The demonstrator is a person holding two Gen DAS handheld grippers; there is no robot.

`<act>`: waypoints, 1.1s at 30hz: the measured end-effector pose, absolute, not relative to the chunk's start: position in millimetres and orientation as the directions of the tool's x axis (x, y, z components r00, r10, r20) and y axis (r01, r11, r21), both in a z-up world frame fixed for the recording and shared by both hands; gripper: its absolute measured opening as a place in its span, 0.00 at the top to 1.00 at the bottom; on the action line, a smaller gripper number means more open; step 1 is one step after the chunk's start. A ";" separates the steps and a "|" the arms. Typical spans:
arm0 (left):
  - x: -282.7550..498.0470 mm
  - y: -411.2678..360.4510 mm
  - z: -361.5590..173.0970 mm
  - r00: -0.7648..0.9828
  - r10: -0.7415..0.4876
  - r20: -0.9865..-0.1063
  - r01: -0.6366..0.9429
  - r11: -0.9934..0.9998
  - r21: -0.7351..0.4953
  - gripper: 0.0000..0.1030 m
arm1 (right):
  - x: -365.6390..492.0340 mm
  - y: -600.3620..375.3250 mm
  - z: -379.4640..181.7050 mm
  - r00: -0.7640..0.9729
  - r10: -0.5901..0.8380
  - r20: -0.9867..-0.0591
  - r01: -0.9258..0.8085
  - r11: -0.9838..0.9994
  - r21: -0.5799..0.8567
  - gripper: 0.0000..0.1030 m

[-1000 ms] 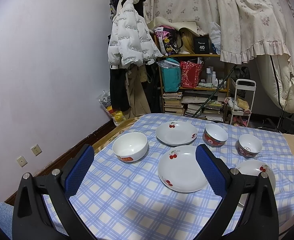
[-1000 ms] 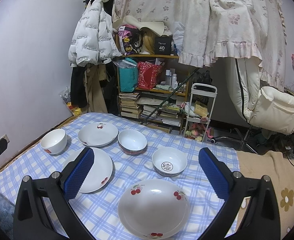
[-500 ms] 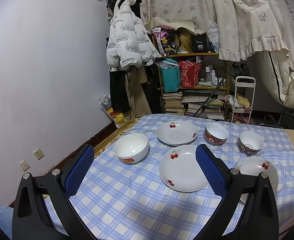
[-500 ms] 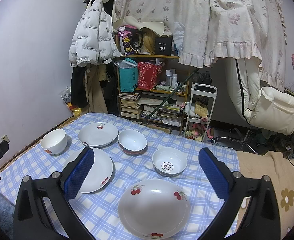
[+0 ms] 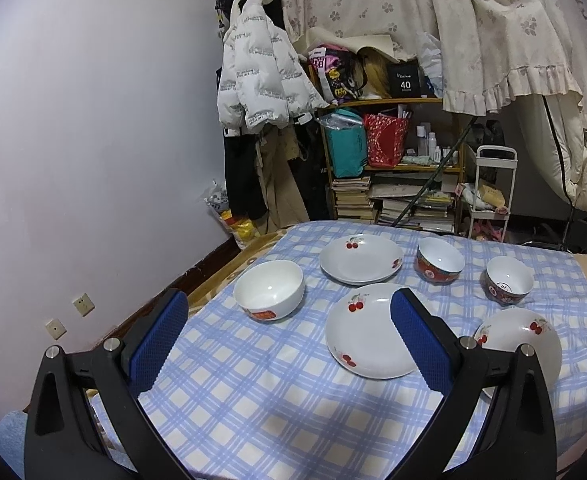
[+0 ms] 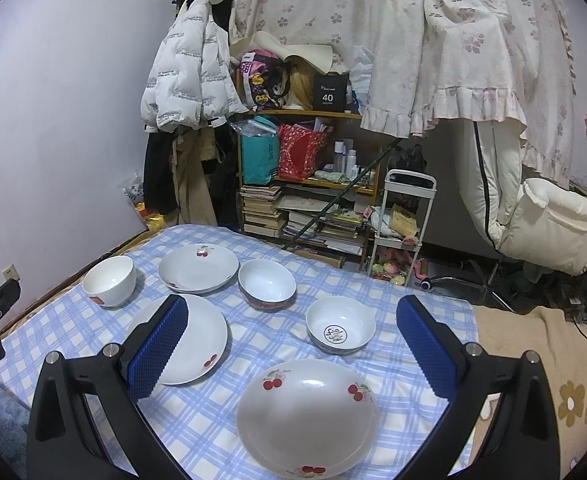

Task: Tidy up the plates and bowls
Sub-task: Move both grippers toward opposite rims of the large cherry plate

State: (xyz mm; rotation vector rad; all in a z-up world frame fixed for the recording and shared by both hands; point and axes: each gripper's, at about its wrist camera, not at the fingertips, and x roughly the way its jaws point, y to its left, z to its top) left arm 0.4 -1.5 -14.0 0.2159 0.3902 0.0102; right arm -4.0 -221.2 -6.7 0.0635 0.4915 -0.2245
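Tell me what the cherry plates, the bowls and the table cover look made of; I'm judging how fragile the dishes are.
The cherry plates and the bowls look like glazed ceramic or porcelain: white and glossy, with light glints and printed motifs, though melamine can't be excluded. The table cover looks like matte woven fabric in a blue check, with soft wrinkles.
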 end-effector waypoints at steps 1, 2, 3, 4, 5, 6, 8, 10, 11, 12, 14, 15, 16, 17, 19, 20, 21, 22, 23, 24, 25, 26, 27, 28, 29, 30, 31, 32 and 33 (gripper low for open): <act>1.5 -1.4 -13.2 0.927 0.056 -0.371 0.030 0.974 0.223 0.03 | -3.0 -220.4 -5.2 0.857 -0.195 -0.478 0.228 0.974 0.011 0.00; 4.0 -0.7 -12.8 0.923 0.064 -0.379 0.026 0.973 0.227 0.03 | 0.2 -219.0 -3.9 0.855 -0.187 -0.484 0.221 0.975 0.014 0.00; 6.3 -0.6 -10.8 0.928 0.072 -0.366 0.021 0.969 0.245 0.03 | 1.6 -217.0 -2.9 0.853 -0.175 -0.492 0.211 0.977 0.018 0.00; 8.5 -1.8 -8.5 0.928 0.085 -0.363 0.017 0.962 0.271 0.03 | 4.2 -214.7 -2.7 0.851 -0.167 -0.497 0.204 0.979 0.021 0.00; 12.0 -2.8 -6.6 0.926 0.091 -0.366 0.018 0.959 0.282 0.03 | 6.3 -212.3 -2.0 0.847 -0.165 -0.505 0.205 0.979 0.023 0.00; 16.9 -5.1 -5.6 0.921 0.083 -0.381 0.027 0.961 0.276 0.03 | 8.3 -212.3 -1.5 0.847 -0.162 -0.507 0.205 0.978 0.030 0.00; 24.9 -6.9 -5.0 0.911 0.085 -0.404 0.035 0.959 0.280 0.03 | 14.3 -213.0 1.0 0.851 -0.137 -0.506 0.192 0.980 0.058 0.00; 35.3 -8.2 -4.5 0.893 0.076 -0.443 0.054 0.960 0.274 0.03 | 23.0 -210.9 1.9 0.856 -0.121 -0.503 0.178 0.982 0.067 0.00; 40.2 -7.9 -4.4 0.887 0.073 -0.456 0.058 0.962 0.268 0.03 | 27.1 -209.7 1.8 0.856 -0.115 -0.503 0.173 0.982 0.069 0.00; 45.5 -8.2 -4.7 0.881 0.070 -0.468 0.063 0.963 0.263 0.03 | 33.5 -208.1 1.7 0.857 -0.105 -0.505 0.163 0.984 0.073 0.00; 56.8 -7.3 -5.4 0.879 0.051 -0.474 0.070 0.970 0.234 0.03 | 43.0 -204.4 1.1 0.855 -0.091 -0.511 0.152 0.985 0.079 0.00; 61.5 -8.8 -5.7 0.865 0.057 -0.498 0.078 0.966 0.245 0.03 | 48.8 -203.1 0.9 0.855 -0.082 -0.512 0.144 0.986 0.084 0.00; 66.7 -8.6 -5.8 0.859 0.061 -0.508 0.077 0.966 0.246 0.03 | 55.0 -201.9 0.6 0.855 -0.074 -0.514 0.136 0.987 0.085 0.00; 72.8 -7.9 -5.6 0.851 0.063 -0.521 0.077 0.967 0.243 0.03 | 60.4 -200.2 -0.1 0.855 -0.068 -0.514 0.129 0.988 0.082 0.00; 84.5 -5.6 -5.5 0.837 0.060 -0.543 0.075 0.972 0.223 0.03 | 72.0 -197.6 -1.5 0.851 -0.059 -0.521 0.118 0.990 0.080 0.00; 93.5 -3.8 -6.7 0.822 0.062 -0.566 0.071 0.975 0.211 0.03 | 77.4 -196.2 -2.0 0.849 -0.054 -0.526 0.112 0.991 0.079 0.00; 97.8 -2.7 -7.4 0.822 0.067 -0.565 0.060 0.977 0.203 0.03 | 82.7 -195.5 -3.0 0.845 -0.048 -0.533 0.107 0.991 0.079 0.00; 103.3 -0.5 -8.8 0.816 0.081 -0.573 0.042 0.979 0.198 0.03 | 89.2 -194.7 -4.7 0.841 -0.041 -0.540 0.100 0.992 0.080 0.00; 109.4 2.2 -11.0 0.809 0.086 -0.582 0.030 0.982 0.186 0.03 | 94.0 -194.0 -6.4 0.836 -0.037 -0.547 0.095 0.992 0.078 0.00; 114.7 4.4 -13.7 0.795 0.083 -0.601 0.029 0.984 0.174 0.03 | 100.1 -193.3 -8.2 0.830 -0.034 -0.556 0.092 0.993 0.076 0.00; 120.4 6.9 -16.5 0.792 0.074 -0.606 0.028 0.987 0.157 0.03 | 106.6 -192.4 -10.6 0.824 -0.030 -0.566 0.087 0.993 0.074 0.00; 125.5 8.4 -21.6 0.781 0.073 -0.620 0.027 0.988 0.150 0.03 | 112.0 -191.5 -12.3 0.818 -0.025 -0.574 0.080 0.994 0.072 0.00; 128.5 8.6 -25.7 0.774 0.078 -0.629 0.024 0.988 0.152 0.03 | 119.7 -190.8 -15.8 0.807 -0.012 -0.590 0.071 0.994 0.077 0.00; 132.6 9.0 -30.7 0.767 0.084 -0.636 0.021 0.988 0.156 0.03 | 124.8 -191.6 -18.1 0.800 -0.003 -0.600 0.067 0.994 0.086 0.00; 136.6 9.8 -36.6 0.759 0.089 -0.645 0.020 0.987 0.159 0.03 | 131.0 -191.7 -21.9 0.793 0.007 -0.609 0.066 0.993 0.097 0.00; 141.0 10.9 -42.8 0.750 0.087 -0.656 0.022 0.988 0.155 0.03 | 134.6 -191.8 -24.2 0.789 0.009 -0.614 0.067 0.993 0.101 0.00; 145.2 10.9 -46.6 0.744 0.082 -0.664 0.023 0.989 0.148 0.03 | 139.6 -191.9 -28.5 0.784 0.009 -0.621 0.069 0.993 0.101 0.00; 149.1 12.4 -52.4 0.733 0.077 -0.676 0.024 0.990 0.138 0.03 | 143.6 -191.9 -31.6 0.779 0.006 -0.627 0.071 0.993 0.098 0.00; 152.0 12.6 -56.5 0.725 0.073 -0.685 0.025 0.991 0.132 0.03 | 147.6 -191.7 -37.4 0.773 0.005 -0.634 0.071 0.993 0.095 0.00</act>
